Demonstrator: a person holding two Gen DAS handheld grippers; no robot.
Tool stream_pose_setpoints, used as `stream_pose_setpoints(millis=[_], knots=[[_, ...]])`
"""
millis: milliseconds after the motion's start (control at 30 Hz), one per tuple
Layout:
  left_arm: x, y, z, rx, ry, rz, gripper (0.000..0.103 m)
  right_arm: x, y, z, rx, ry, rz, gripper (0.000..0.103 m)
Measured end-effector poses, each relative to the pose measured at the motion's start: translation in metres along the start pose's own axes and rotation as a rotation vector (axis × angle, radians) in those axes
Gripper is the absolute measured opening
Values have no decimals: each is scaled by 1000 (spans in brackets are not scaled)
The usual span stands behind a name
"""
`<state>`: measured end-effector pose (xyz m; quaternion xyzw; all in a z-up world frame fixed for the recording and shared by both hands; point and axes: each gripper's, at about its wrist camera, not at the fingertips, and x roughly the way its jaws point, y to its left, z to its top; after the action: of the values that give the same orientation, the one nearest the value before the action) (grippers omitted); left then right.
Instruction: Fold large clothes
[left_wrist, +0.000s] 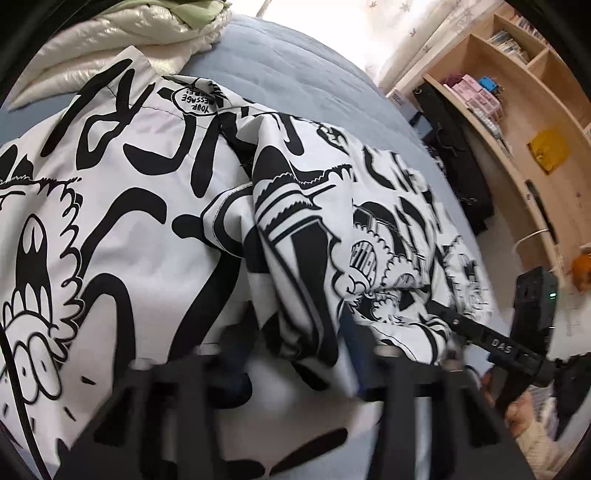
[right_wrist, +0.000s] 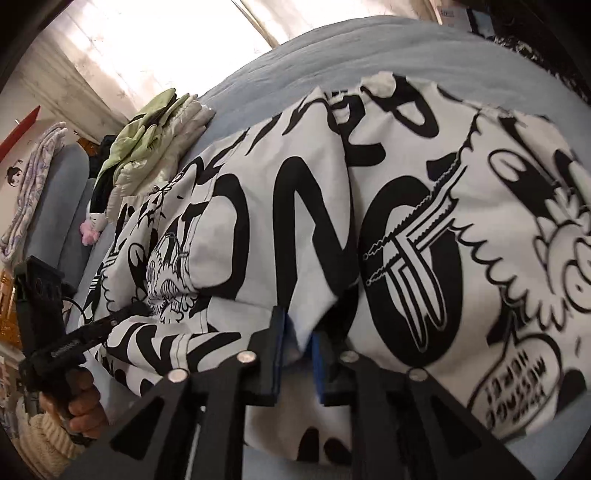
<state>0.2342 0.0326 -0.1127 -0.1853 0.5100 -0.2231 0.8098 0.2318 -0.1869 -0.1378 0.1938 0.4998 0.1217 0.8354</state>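
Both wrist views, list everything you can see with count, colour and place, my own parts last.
garment: one, white with black cartoon print, spread rumpled over the bed
bed: one, blue-grey cover, under the garment
clothes pile: one, cream and pale green, far end of the bed
shelf: one, light wood, beside the bed, holding small items
plush: one, pink, by the pile
left gripper: black, blurred, low over the garment
right gripper: black, blue pads, jaws on a garment fold
left hand: holding the left gripper's handle
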Motion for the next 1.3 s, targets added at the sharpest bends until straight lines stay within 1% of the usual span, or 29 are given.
stream_pose_setpoints(millis=[33,67,100,133,200,267,300,367,433,467,533,600,667,733,767,800,833,900,1000,1033,1100,1200,1233,1300], knots=[[-7,4,4,-9,-9,-15,74,-4,-1,-2,6,3,-2,25],[-12,9,4,-14,-19,-29,77,-6,0,0,11,3,-4,31],[-19,14,7,-24,-30,-47,79,-9,2,2,8,-2,-9,34],[-25,23,12,-49,-40,-78,80,-16,2,4,4,-21,-20,34],[-29,37,16,-107,-33,-111,82,-31,4,3,-2,-76,-37,34],[-23,51,21,-175,-16,-107,82,-44,8,5,-5,-132,-47,34],[-19,54,23,-188,-8,-96,81,-50,13,6,-16,-169,-55,34],[-13,54,25,-186,-18,-67,65,-59,28,11,-67,-220,-74,34],[-2,44,25,-156,-22,-39,25,-60,49,18,-148,-253,-78,34],[1,41,25,-147,-27,-24,21,-57,59,21,-179,-262,-82,34],[6,37,22,-137,-45,28,18,-46,81,30,-244,-272,-81,34],[8,35,19,-124,-57,60,17,-30,99,37,-293,-286,-74,34],[6,36,13,-109,-67,84,16,-12,108,41,-323,-275,-91,34],[8,31,6,-101,-73,102,16,12,106,42,-322,-223,-107,34],[8,32,4,-97,-77,103,16,23,101,41,-310,-186,-130,32],[6,34,0,-93,-82,102,16,36,91,37,-293,-136,-173,32],[5,35,-4,-85,-84,103,16,41,83,33,-282,-115,-177,32],[3,36,-9,-66,-92,114,16,35,65,23,-242,-127,-134,32],[-3,33,-14,-55,-104,147,16,21,52,17,-191,-117,-112,33],[-4,25,-10,-57,-115,169,16,16,50,16,-182,-114,-108,34],[-16,17,-13,-45,-153,210,17,1,50,15,-165,-121,-90,34],[-39,-12,-13,-17,-267,302,16,-17,62,12,-181,-164,-65,34],[-48,-23,-14,-8,-318,326,17,-22,67,10,-192,-183,-59,34],[-59,-39,-14,-7,-376,330,17,-31,77,6,-209,-203,-38,34]])
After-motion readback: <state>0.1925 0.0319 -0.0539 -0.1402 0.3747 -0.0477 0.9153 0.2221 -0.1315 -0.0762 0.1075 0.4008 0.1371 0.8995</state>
